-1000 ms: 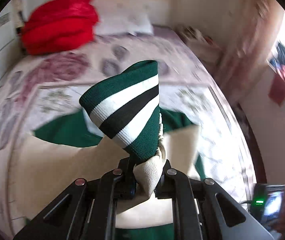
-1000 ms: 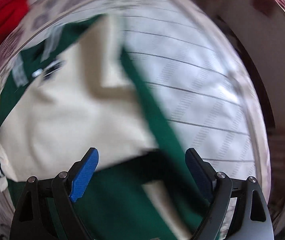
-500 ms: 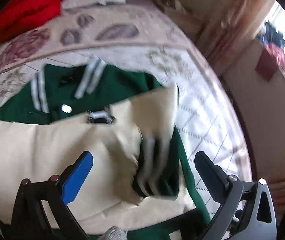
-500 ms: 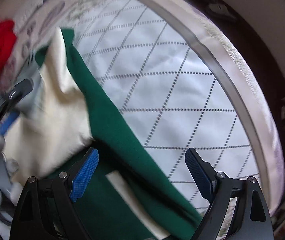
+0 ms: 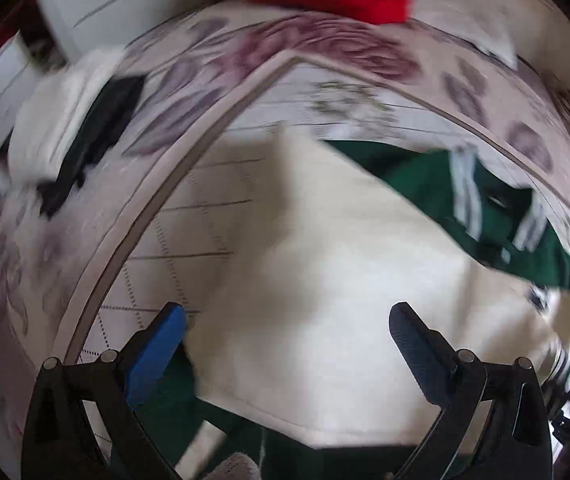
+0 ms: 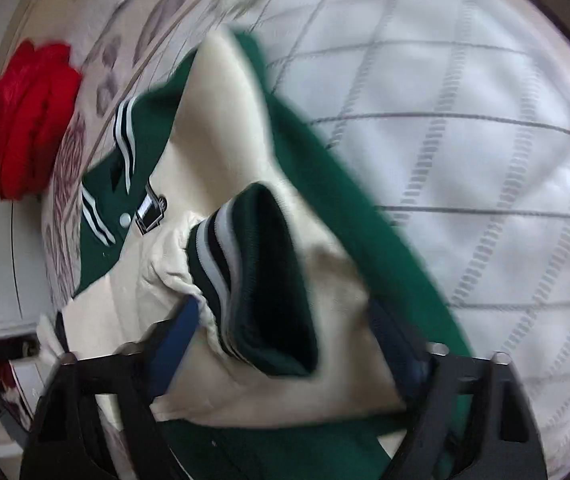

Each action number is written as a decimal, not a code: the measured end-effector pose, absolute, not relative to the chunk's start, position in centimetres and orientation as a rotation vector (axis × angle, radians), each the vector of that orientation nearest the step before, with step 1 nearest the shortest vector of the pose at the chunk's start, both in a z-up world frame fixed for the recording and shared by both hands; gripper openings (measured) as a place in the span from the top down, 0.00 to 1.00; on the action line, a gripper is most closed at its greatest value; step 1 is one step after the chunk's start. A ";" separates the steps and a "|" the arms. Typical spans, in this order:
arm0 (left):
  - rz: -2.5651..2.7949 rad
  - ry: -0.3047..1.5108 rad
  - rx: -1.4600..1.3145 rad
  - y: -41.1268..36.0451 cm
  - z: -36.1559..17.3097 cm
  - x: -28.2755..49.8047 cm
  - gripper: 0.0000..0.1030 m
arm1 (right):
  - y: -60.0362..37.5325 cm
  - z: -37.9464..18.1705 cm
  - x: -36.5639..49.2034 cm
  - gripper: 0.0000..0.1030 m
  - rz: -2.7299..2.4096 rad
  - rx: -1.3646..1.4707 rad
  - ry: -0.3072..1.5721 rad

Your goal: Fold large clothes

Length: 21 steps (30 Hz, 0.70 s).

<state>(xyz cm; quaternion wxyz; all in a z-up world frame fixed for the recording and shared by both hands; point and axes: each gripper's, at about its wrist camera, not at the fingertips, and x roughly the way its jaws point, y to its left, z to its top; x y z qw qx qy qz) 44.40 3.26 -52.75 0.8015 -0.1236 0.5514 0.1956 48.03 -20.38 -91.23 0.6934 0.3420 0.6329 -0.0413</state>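
The green-and-cream jacket (image 6: 245, 152) lies on the quilted bed (image 6: 465, 160). The right gripper (image 6: 285, 316) has just been closing on its striped cuff (image 6: 245, 272) (cream sleeve bunched between the pads); the left gripper (image 5: 285, 320) hovers spread wide above cream cloth.

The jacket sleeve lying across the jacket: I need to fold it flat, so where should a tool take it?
Grip the cream sleeve just behind the striped cuff, coming down from above: the cuff end bunches up off the jacket, giving the fingers something to close around.

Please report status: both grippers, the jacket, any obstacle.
Left gripper open, empty, above cream sleeve. Right gripper just been closing, striped cuff between its jaws. Green jacket on bed. No obstacle seen.
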 end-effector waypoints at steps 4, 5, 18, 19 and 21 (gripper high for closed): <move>0.452 1.176 -0.279 4.9 -53.2 44.2 0.00 | -18.6 -87.9 48.3 0.91 -0.157 0.606 1.297; 0.451 1.178 -0.286 5.0 -53.5 44.3 0.00 | -18.5 -86.5 48.0 0.91 -0.183 0.584 1.262; 0.401 1.275 -0.254 5.1 -59.3 49.4 0.00 | -23.8 -89.2 47.6 0.53 -0.507 0.659 1.456; 0.400 1.271 -0.253 5.1 -58.7 49.4 0.00 | -23.7 -88.0 47.3 0.52 -0.516 0.661 1.421; 0.395 1.230 -0.224 4.5 -56.9 49.1 0.00 | -22.5 -84.9 46.9 0.52 -0.437 0.700 1.272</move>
